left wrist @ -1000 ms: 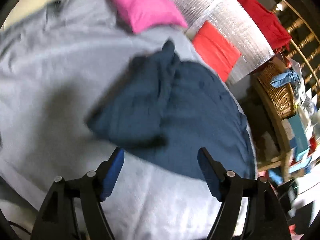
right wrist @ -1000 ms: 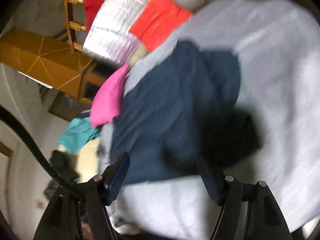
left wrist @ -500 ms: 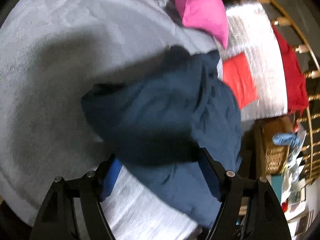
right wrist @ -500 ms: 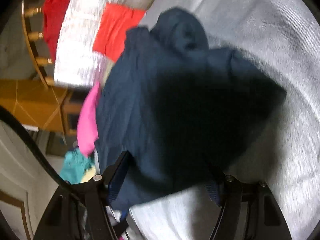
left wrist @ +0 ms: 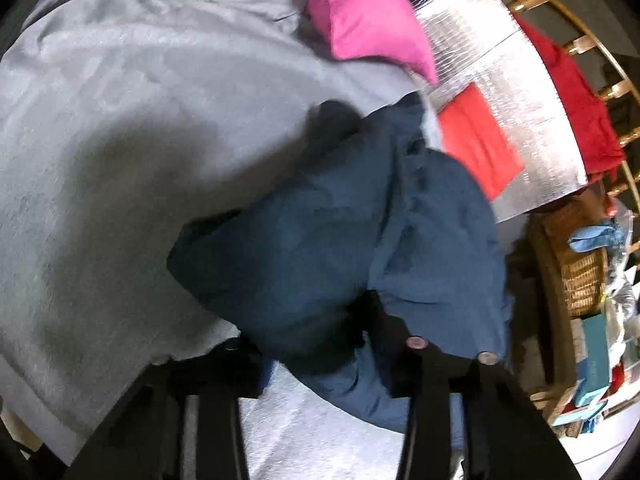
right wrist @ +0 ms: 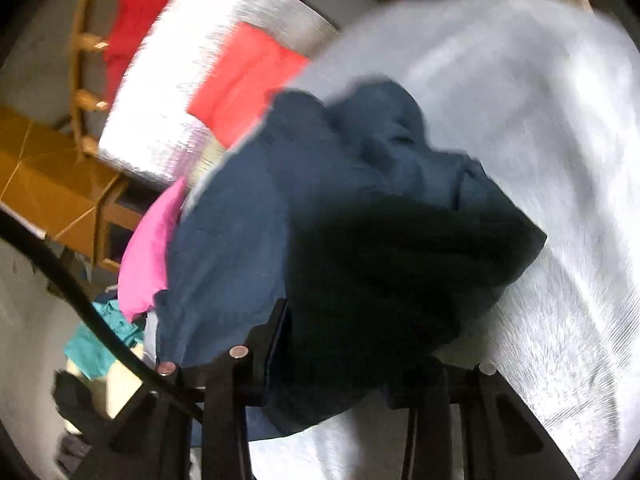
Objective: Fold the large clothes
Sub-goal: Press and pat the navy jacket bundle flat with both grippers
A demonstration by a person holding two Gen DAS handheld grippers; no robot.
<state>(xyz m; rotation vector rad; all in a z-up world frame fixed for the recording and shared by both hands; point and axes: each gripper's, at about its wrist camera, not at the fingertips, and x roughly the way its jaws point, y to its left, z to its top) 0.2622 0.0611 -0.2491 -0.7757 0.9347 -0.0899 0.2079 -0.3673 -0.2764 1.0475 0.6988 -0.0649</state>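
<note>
A dark blue garment (left wrist: 340, 240) lies bunched on the grey bed sheet (left wrist: 120, 140). My left gripper (left wrist: 324, 352) is at the garment's near edge. Its jaws are closing, with a thick fold of the blue fabric filling the gap and draped over the right finger. In the right wrist view the same garment (right wrist: 320, 208) spreads over the sheet (right wrist: 540, 120). My right gripper (right wrist: 348, 356) is closing too, and a dark, shadowed bunch of the cloth sits between its jaws. Both pairs of fingertips are hidden by fabric.
A pink pillow (left wrist: 360, 20) lies beyond the garment. A silver mat (left wrist: 520, 92) carries a folded red cloth (left wrist: 476, 140). A wicker basket (left wrist: 580, 280) and boxes stand at the right. A black cable (right wrist: 80, 300) and teal cloth (right wrist: 92, 344) are at the left.
Both grippers have come down to the blue garment and narrowed their jaws around its near edge. Fabric that lay ahead of the fingers now fills the gap between them.
</note>
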